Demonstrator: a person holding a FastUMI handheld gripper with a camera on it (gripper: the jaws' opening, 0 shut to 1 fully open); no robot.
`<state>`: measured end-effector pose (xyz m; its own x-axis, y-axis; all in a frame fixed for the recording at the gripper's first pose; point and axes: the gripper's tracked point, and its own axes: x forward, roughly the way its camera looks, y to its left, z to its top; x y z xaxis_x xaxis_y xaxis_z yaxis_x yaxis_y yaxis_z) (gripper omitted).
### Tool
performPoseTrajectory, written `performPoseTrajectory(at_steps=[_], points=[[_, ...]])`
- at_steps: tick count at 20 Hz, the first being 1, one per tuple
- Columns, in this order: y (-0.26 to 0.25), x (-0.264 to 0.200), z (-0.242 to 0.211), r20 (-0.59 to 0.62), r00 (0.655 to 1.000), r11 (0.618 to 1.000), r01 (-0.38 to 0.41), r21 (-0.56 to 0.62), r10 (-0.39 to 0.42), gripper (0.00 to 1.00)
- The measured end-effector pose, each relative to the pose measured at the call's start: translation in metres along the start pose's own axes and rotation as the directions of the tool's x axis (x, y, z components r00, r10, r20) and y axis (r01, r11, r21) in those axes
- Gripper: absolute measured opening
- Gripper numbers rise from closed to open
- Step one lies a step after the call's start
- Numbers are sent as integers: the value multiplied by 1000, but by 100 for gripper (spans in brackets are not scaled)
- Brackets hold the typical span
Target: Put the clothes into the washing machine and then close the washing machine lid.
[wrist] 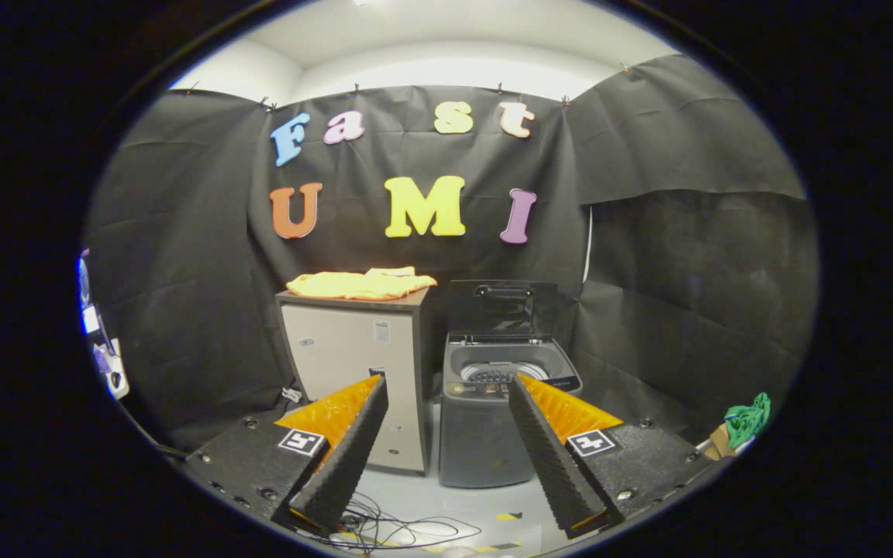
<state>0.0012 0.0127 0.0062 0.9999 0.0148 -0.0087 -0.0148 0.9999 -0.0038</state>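
The yellow clothes [361, 284] lie folded on top of a small cabinet [353, 372], which stands just beside the washing machine [493, 418]. The machine's lid [502, 308] is raised upright at the rear, exposing the drum opening. The gripper [446, 387] is spread wide and holds nothing; both fingers sit well short of the machine. Loose cables [400, 531] lie on the floor before the machine.

Gripper [446, 381]: fingers spread wide, nothing between them.
Washing machine [493, 418]: lid [502, 308] raised, tub mouth unblocked from above.
Cabinet [357, 372]: just beside the machine's left, yellow clothes [361, 284] on top.
Cables [392, 531]: on floor before the machine.
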Motion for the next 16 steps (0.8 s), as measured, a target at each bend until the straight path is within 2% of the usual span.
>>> performPoseTrajectory(at_steps=[7,12,16], points=[[0,17,50,0,1000,1000,2,-5,-2,99],[14,69,113,24,999,1000,-32,2,32,99],[44,133,165,60,993,995,-99,-6,99,99]])
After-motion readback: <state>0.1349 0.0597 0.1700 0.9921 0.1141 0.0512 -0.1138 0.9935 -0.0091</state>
